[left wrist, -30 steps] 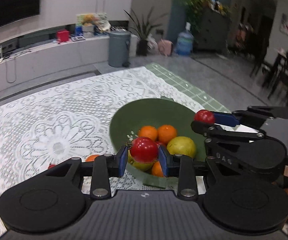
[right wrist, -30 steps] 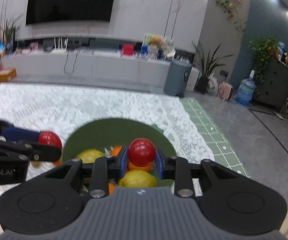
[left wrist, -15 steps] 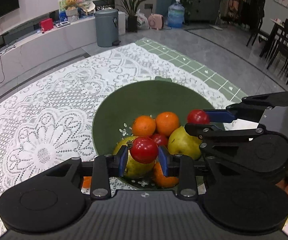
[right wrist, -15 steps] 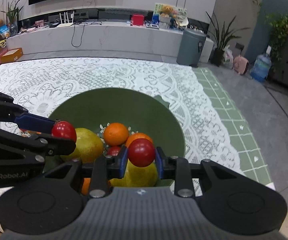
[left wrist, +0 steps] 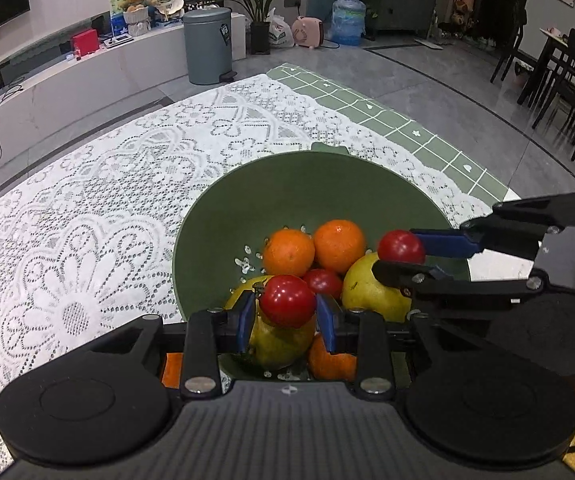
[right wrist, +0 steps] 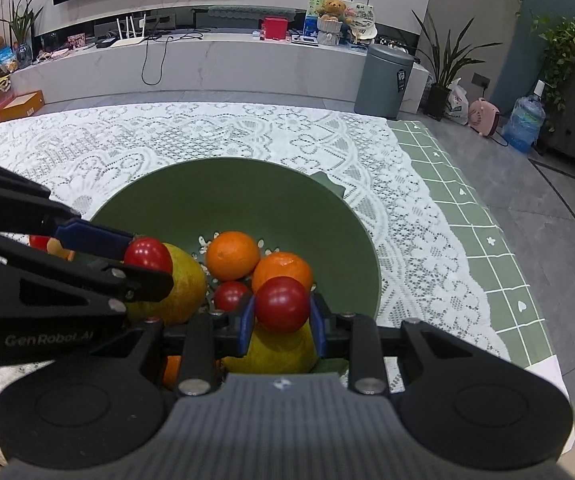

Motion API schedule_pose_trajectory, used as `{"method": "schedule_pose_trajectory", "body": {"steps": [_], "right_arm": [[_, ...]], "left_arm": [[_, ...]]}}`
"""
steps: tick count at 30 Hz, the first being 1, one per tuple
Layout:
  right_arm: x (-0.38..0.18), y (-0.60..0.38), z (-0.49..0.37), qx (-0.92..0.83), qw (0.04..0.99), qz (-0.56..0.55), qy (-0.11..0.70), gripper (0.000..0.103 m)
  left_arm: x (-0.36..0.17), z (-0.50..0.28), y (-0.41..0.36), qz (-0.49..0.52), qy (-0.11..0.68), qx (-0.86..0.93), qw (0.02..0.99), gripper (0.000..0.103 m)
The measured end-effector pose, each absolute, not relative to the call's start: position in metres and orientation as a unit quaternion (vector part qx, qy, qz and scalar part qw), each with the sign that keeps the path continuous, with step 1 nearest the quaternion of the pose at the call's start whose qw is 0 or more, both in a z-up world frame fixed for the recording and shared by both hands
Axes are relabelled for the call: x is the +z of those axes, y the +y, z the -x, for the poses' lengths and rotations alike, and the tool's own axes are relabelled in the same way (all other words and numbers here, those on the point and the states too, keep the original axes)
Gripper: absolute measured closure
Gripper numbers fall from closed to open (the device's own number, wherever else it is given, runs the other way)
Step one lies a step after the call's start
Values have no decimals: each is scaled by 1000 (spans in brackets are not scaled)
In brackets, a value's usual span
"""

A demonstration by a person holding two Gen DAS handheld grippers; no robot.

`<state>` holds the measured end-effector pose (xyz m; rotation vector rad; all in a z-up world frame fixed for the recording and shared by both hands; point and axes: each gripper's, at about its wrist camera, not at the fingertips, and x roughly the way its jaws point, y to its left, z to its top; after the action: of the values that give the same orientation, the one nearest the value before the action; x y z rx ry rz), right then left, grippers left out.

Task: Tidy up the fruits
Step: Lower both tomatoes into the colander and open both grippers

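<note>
Round red fruit [left wrist: 287, 300] in left hand-held gripper [left wrist: 286, 316], no long axis.

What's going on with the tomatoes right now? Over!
Left gripper shut on a tomato. Right gripper shut on another tomato. Both over green bowl. Nothing blocking.

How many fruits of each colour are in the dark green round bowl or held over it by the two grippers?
Red round fruits: 3
Orange round fruits: 3
Yellow-green pear-shaped fruits: 2
Total: 8
</note>
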<state>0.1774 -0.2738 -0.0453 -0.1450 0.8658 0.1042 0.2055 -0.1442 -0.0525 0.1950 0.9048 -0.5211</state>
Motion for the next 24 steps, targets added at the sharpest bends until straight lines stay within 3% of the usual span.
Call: {"method": "schedule_pose_trajectory", "body": {"steps": [12,20,24], "right_arm": [[-47,-276,-180,47,902,62,424,76],[-47,-274,-178,46,903,72,420,75],[-45,-276,-176,40,907,68,414,65]], "left_arm": [[-56,-210,-144,-67,430,-226,871,66],[-52,-204,-141,-65,426,-221,875,58],[-48,-201,-137,-62,417,-211,882,52]]}}
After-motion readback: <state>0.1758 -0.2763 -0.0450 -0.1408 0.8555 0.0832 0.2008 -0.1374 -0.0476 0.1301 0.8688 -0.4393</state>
